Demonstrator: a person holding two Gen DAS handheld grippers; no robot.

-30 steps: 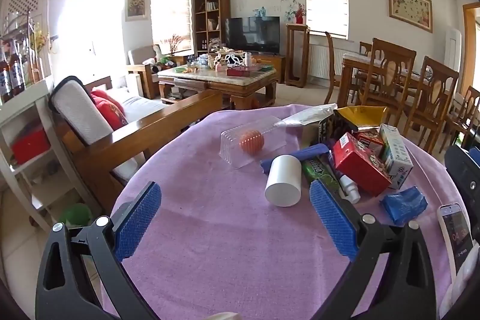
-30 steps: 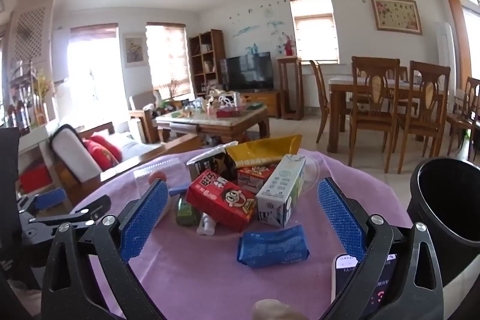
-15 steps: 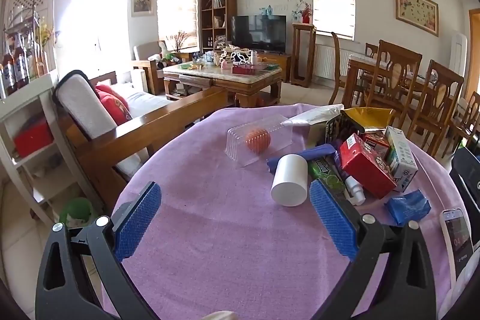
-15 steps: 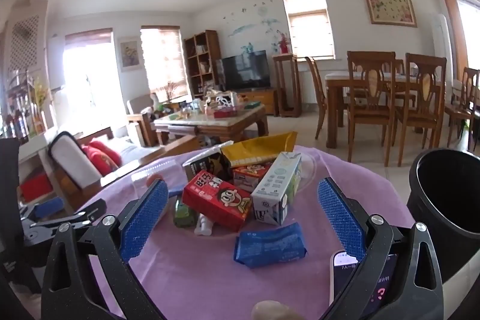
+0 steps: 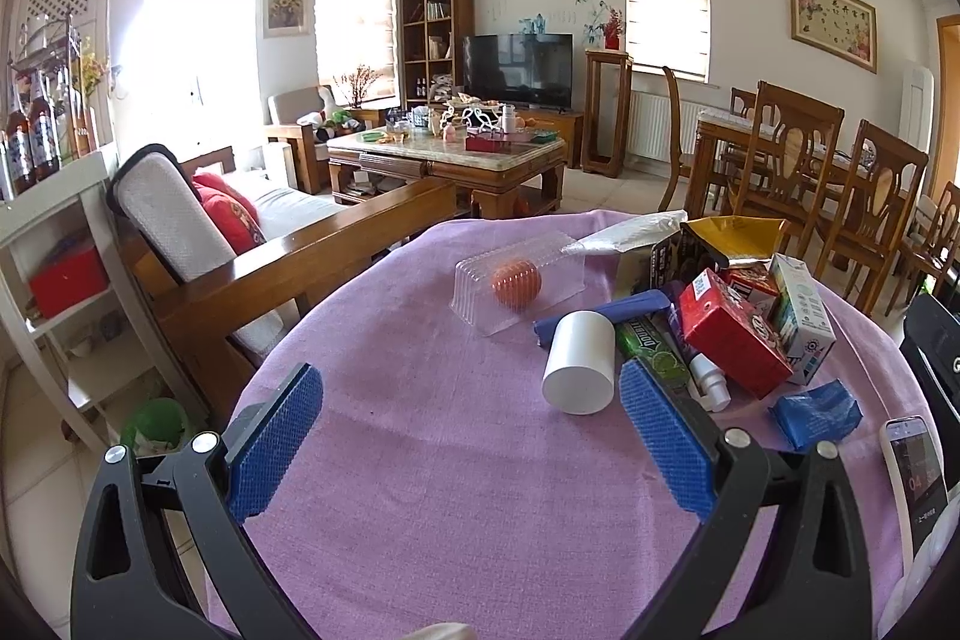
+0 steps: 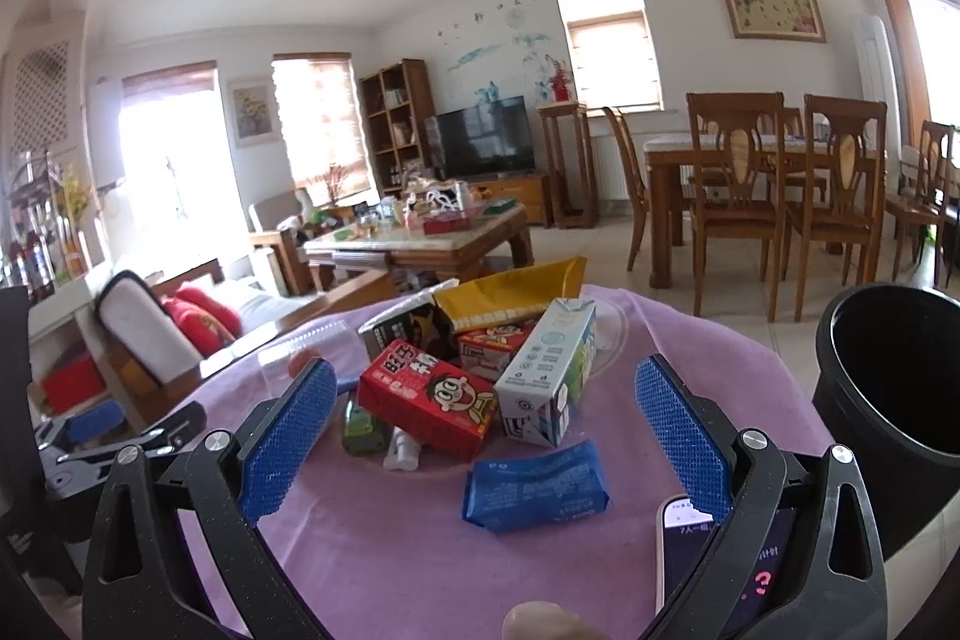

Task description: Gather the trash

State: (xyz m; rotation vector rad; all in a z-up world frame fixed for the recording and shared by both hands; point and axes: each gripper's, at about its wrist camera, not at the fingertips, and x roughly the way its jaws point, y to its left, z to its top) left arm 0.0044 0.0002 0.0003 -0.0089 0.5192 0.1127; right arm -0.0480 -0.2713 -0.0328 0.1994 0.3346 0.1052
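Nearest, both grippers hang over the purple tablecloth (image 5: pixel 456 490) with jaws spread wide and empty: the left gripper (image 5: pixel 471 436) faces a white cup (image 5: pixel 579 370) lying on its side, the right gripper (image 6: pixel 486 436) frames a blue wrapper (image 6: pixel 534 484). A phone (image 6: pixel 720 550) lies by the right finger. Beyond sit a red carton (image 6: pixel 429 406), a white carton (image 6: pixel 549 370) and a yellow bag (image 6: pixel 510 292), heaped together. Farther left rests a clear box (image 5: pixel 519 280) holding an orange ball. A black bin (image 6: pixel 894 400) stands off the table's right edge.

Both wrist views over purple table (image 5: pixel 456 490)
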